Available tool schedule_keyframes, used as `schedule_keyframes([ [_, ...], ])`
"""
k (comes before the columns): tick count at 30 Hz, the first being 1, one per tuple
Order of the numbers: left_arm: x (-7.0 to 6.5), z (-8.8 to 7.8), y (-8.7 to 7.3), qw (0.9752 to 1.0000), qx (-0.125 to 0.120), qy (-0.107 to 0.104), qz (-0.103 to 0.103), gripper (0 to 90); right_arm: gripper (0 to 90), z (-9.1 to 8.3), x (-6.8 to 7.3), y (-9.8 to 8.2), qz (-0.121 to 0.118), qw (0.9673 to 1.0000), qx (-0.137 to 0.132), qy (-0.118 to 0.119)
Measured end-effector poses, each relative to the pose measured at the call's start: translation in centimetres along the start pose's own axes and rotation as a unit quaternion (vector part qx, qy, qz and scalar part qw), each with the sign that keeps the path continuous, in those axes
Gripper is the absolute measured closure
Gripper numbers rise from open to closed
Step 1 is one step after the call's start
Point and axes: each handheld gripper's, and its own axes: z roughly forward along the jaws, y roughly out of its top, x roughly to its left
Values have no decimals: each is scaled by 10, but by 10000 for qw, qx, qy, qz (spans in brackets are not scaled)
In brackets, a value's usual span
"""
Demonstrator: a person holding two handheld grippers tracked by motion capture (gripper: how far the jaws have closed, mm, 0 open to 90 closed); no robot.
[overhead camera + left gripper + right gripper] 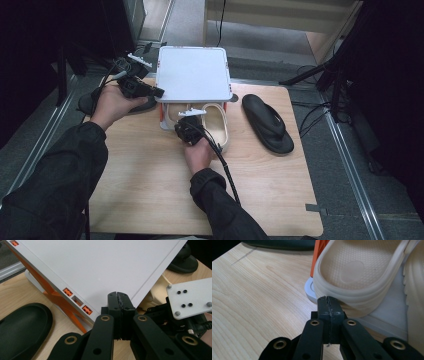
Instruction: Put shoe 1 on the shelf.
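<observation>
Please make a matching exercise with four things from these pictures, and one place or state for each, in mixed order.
Things:
1. black flip-flop
2. beige sandal
3. white shelf top
4. right tool

Places or states:
A. jaws shut, at the sandal's heel
B. on the table, right of the rack
C. flat, above the orange supports
D. on the rack's lower level

Pairs: 1-B, 2-D, 3-C, 4-A

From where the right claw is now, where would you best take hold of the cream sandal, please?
Probably the cream sandal by its thick heel rim, coming from the table's near side: that rim juts out of the white rack, just ahead of the shut right claw.
</observation>
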Motion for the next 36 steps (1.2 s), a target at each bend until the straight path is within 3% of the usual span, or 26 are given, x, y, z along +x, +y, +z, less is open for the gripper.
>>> schedule_keyframes([
  [6, 1, 0, 0, 10000, 8, -43, -13, 900, 900, -15, -1, -3, 94, 9998, -43, 194],
  [11, 1, 0, 0, 10000, 19, -28, -12, 900, 900, -33, 5, -8, -184, 9993, -30, 317],
  [20, 1, 0, 0, 10000, 31, -32, -24, 900, 900, -71, 5, -29, -444, 9966, -30, 693],
  [24, 1, 0, 0, 10000, 20, -34, -47, 900, 900, -91, -1, -39, -516, 9953, -35, 821],
  [30, 1, 0, 1, 10000, 37, -29, -35, 900, 900, -116, -15, -51, -422, 9953, -85, 873],
  [36, 1, 0, 1, 10000, 24, -28, -55, 900, 900, -130, -37, -67, -324, 9968, -69, 723],
])
